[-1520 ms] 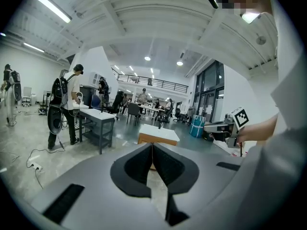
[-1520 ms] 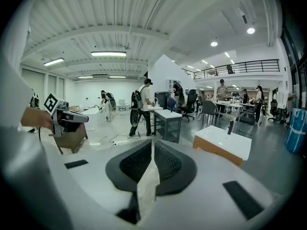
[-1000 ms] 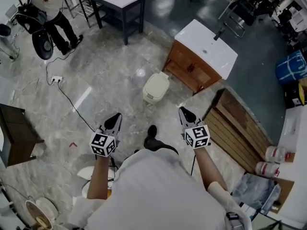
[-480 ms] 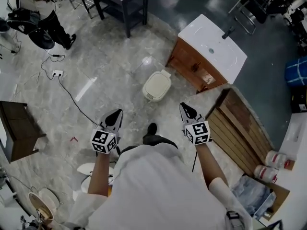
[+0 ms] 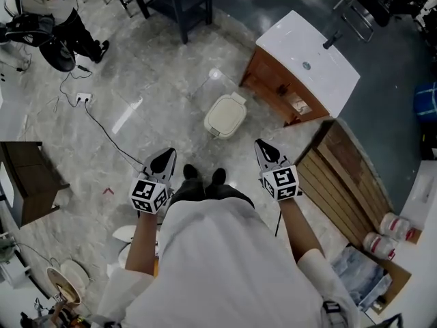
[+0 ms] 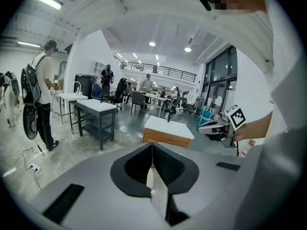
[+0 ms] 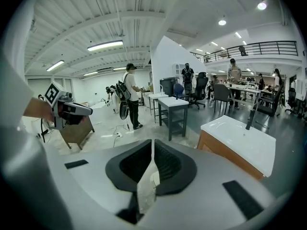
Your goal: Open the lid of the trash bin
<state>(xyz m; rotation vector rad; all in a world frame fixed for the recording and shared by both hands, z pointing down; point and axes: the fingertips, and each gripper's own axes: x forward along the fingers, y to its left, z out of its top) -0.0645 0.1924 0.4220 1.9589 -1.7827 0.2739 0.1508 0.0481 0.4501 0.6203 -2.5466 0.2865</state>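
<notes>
Cream trash bin at frame centre, closed, near wooden sink cabinet. Left gripper lower left of bin, right gripper lower right. Both jaws pressed together, nothing between, well apart from bin.

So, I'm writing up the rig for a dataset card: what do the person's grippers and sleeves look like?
The left gripper and right gripper each have black jaws tapering to a point, with ribbed inner pads, on a pale grey body. Behind each sits a white cube with black square markers. The person's top is white, and its sleeves end above the forearms.
</notes>
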